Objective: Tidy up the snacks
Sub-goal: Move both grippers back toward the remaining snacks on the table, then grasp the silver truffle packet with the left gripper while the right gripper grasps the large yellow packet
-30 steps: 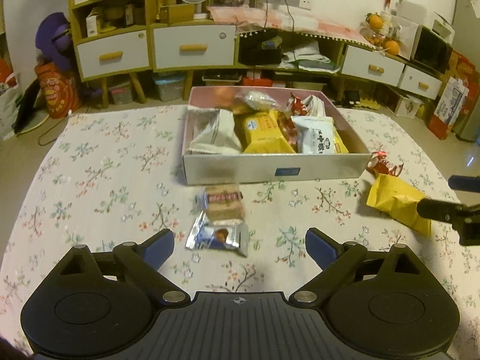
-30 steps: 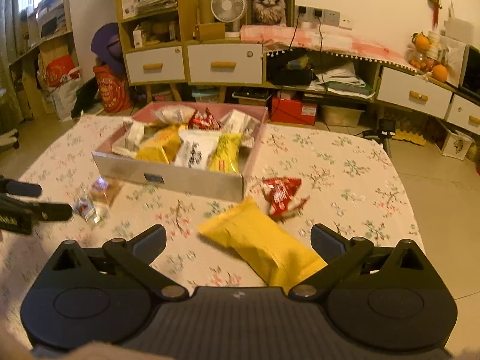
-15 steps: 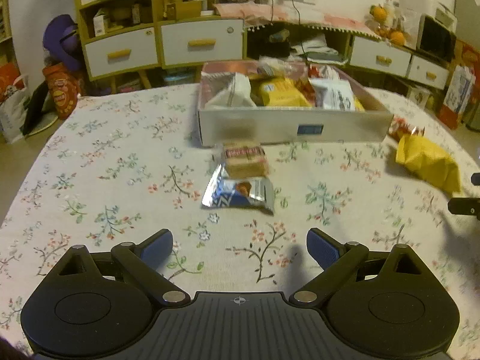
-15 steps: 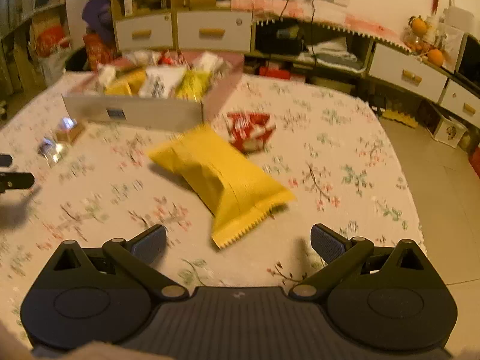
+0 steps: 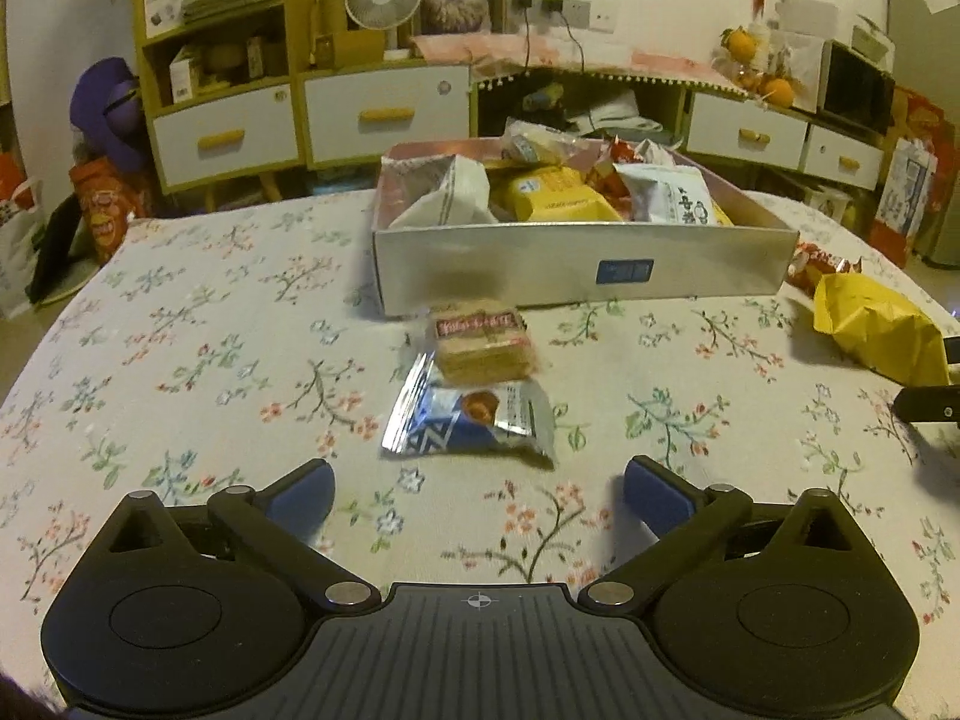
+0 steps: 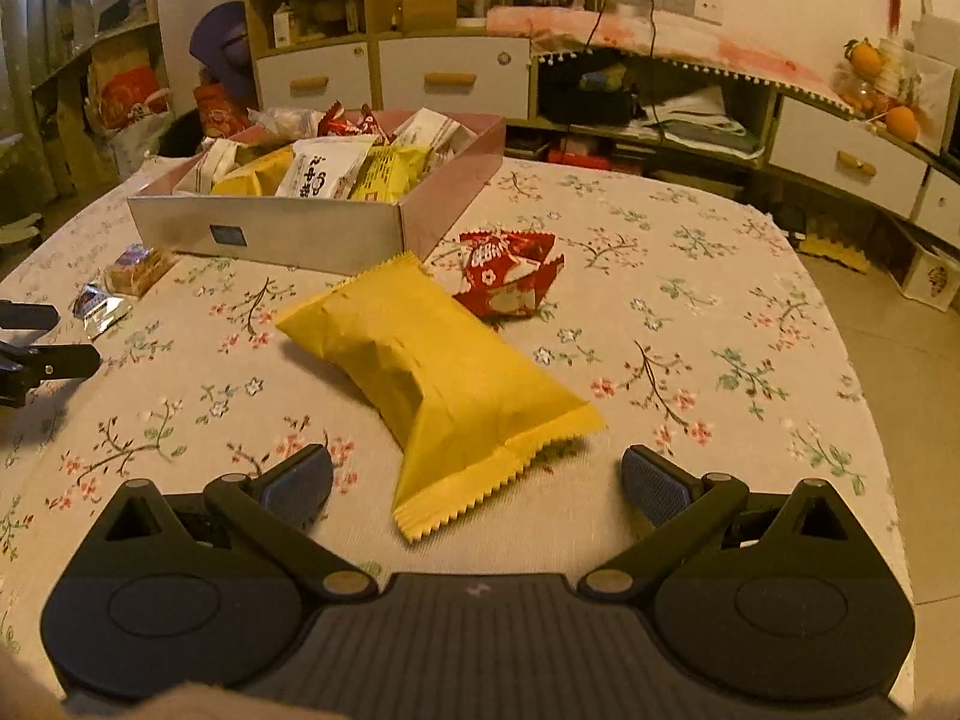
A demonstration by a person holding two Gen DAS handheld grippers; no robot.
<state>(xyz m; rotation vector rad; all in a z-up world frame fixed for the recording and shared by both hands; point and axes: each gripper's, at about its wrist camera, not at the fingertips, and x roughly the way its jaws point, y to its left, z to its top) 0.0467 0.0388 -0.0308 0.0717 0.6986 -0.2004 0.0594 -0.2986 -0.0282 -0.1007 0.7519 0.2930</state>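
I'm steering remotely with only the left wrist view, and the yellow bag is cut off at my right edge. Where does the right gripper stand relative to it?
Observer: The right gripper is open, and the yellow bag's serrated near end lies between its fingers.
Operator: Is anything touching that bag?
Observer: A red snack packet lies against its far side, beside the box's corner.
Operator: Is there room in the box on that side?
Observer: Its right end holds a yellow packet and a white packet, standing close together.
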